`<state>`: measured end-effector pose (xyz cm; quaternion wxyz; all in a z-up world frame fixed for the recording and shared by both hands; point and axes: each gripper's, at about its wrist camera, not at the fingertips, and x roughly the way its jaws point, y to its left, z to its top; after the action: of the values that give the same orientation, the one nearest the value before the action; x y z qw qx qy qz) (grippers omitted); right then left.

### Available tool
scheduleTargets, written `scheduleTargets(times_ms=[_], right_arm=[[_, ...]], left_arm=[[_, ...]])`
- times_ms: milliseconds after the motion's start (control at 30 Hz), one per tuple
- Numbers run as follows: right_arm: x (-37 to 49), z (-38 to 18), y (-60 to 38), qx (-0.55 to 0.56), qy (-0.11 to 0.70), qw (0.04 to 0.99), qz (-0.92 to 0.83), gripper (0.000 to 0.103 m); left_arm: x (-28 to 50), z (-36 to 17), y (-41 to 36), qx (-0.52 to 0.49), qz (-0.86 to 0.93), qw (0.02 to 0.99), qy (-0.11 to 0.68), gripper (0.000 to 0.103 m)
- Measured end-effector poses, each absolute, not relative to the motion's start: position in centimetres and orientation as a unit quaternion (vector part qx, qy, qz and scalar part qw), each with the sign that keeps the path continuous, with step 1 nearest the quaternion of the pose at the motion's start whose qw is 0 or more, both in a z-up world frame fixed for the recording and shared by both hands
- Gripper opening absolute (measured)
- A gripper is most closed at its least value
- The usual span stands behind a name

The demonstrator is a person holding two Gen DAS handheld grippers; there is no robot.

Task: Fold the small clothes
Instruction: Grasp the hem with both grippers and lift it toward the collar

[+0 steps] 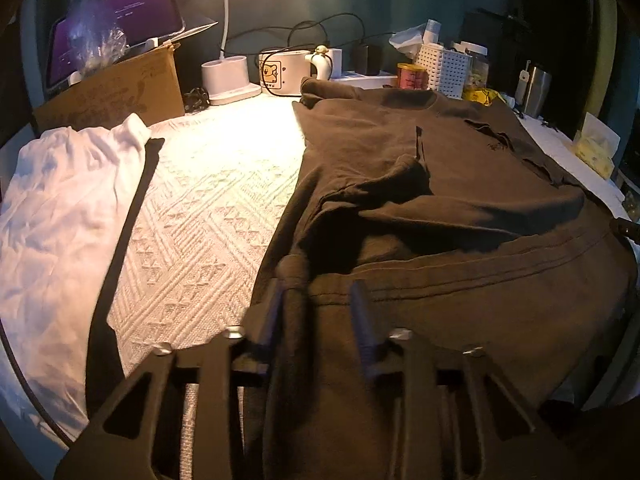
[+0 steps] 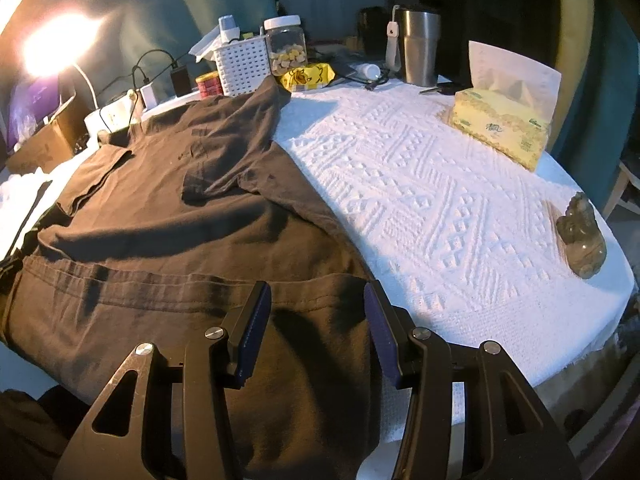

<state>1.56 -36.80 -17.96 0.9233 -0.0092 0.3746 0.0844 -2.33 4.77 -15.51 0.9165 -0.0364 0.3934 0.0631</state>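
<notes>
At near edge of tabletop, pinching hem of brown shirt (image 1: 460,200) with left gripper (image 1: 320,284): jaws narrow, fold of fabric bunching up between the 2 fingers, some cloth draping over the left one. Keeping right gripper (image 2: 316,304) wide, at about half spread, hovering just over the same hem nearer the shirt's right side, pads clear of the fabric on both sides. Lying spread across the middle of the tabletop on white textured cover (image 2: 420,200), shirt running from near edge toward far edge, 1 sleeve folding back over the body, bottom part hanging over the near edge. Sitting crumpled at left edge, well apart from the shirt: white garment (image 1: 60,200). Standing along far edge: cardboard box (image 1: 120,92), white lamp base (image 1: 228,80), white basket (image 2: 242,68), clear jar (image 2: 285,46) just beside the basket, steel tumbler (image 2: 418,48). Resting toward far right corner: yellow tissue box (image 2: 500,132). Sitting near right edge: small grey figurine (image 2: 582,240). Glowing bright over far left side, lamp light washing out that corner.
</notes>
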Motion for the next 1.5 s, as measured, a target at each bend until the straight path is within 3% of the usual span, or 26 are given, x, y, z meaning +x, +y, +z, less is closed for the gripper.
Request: scheduleTargets(times_ms=[100,200,267,1500], right_arm=[[1.3,-18.1,-36.5,-0.021,0.369,0.926,0.081,0.051],[1.1,-18.2,-36.0,-0.050,0.364,0.928,0.065,0.018],[0.9,-18.0,-35.9,-0.050,0.362,0.928,0.071,0.011],[-2.2,-9.6,-36.1,-0.040,0.249,0.964,0.089,0.008]], left_arm=[[-2.6,-15.4,4.7,-0.035,0.060,0.918,0.391,0.009],[-3.1,-15.0,4.3,-0.028,0.061,0.922,0.382,0.007],[-3.4,-14.7,4.1,-0.025,0.061,0.925,0.374,0.006],[-5.1,-7.6,5.0,-0.023,0.077,0.958,0.276,0.005]])
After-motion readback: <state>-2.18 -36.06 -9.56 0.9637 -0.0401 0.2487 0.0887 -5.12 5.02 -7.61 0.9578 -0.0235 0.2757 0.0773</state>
